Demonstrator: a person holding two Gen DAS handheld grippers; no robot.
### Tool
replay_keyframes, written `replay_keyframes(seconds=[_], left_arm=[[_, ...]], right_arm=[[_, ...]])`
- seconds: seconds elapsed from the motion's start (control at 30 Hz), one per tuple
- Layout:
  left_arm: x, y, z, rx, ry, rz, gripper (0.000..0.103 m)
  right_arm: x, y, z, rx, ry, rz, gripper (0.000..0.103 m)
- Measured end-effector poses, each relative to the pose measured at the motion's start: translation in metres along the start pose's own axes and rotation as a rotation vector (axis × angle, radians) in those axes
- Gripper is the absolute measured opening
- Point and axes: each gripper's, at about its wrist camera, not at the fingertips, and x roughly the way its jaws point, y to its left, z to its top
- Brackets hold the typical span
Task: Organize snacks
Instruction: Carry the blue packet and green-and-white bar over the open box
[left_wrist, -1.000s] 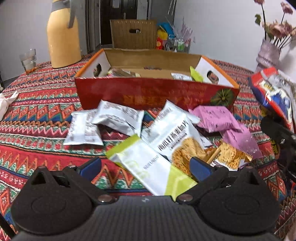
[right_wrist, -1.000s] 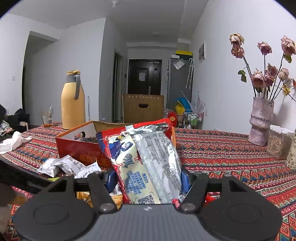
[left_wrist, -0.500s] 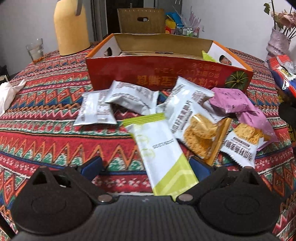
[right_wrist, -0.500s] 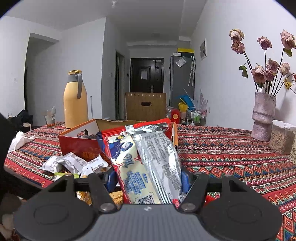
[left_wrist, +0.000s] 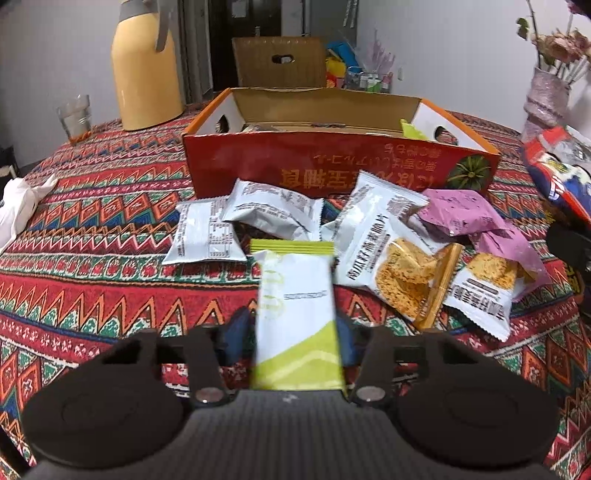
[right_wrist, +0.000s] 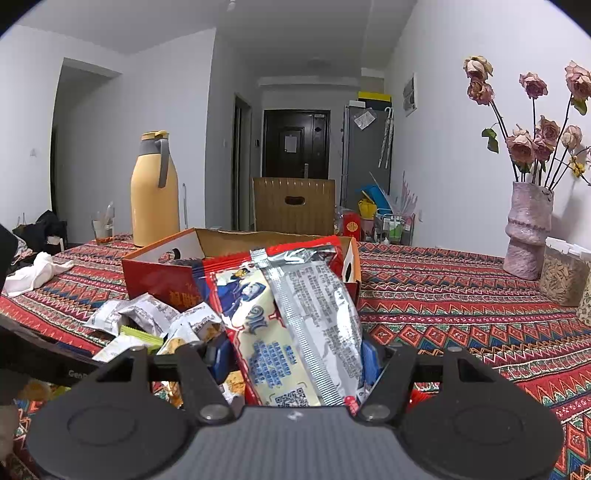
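My left gripper is closing on a white and lime-green snack packet; its blue pads press both long edges. The packet lies low over the patterned tablecloth, in front of a pile: silver packets, cracker packets and purple packets. Behind the pile stands the open red cardboard box with a few snacks inside. My right gripper is shut on a large red and silver snack bag, held upright to the right of the pile; that bag also shows at the left wrist view's right edge.
A yellow thermos jug and a glass stand at the back left, and a white cloth lies at the left edge. A vase of dried roses and clear food containers stand at the right. A chair back rises behind the table.
The left gripper's jaws went from wide open to closed on the green and white packet, which now points straight ahead. The right gripper and its red bag have not moved.
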Motion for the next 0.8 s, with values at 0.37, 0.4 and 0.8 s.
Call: replay_keyframes(seconds=[0.37, 0.4, 0.8], left_arm=[[-0.012, 0.001, -0.006, 0.023, -0.030, -0.013, 0.038], [-0.014, 0.001, -0.006, 0.023, -0.036, -0.016, 0.038], [-0.043, 0.004, 0.018, 0.031, -0.146, -0.045, 0.038]], right_arm=[[-0.010, 0.006, 0.001, -0.020, -0.005, 0.001, 0.064], [-0.011, 0.007, 0.001, -0.021, -0.006, -0.001, 0.064], [-0.015, 0.010, 0.008, -0.035, -0.028, -0.015, 0.064]])
